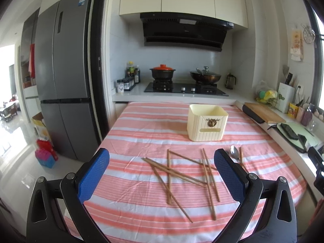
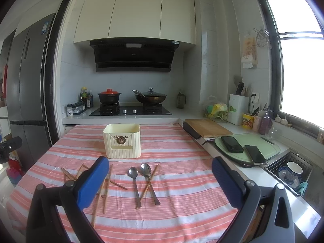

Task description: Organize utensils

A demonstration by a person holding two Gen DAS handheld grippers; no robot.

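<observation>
Several wooden chopsticks (image 1: 178,175) lie crossed on the striped tablecloth (image 1: 141,125), between the blue pads of my open left gripper (image 1: 162,172), which hovers above them. A cream utensil box (image 1: 207,122) stands upright beyond. In the right wrist view the same box (image 2: 122,141) sits ahead, with two metal spoons (image 2: 134,184) (image 2: 149,180) and one chopstick (image 2: 149,184) crossing them in front of it. More chopsticks (image 2: 105,188) lie left, partly behind a finger. My right gripper (image 2: 160,182) hangs open and empty over the spoons.
A stove (image 2: 130,110) with a red-lidded pot and a wok stands behind the table. On the right counter are a wooden board (image 2: 208,128), a green board (image 2: 269,147) bearing two phones, and a sink (image 2: 289,170). A grey fridge (image 1: 62,81) stands left.
</observation>
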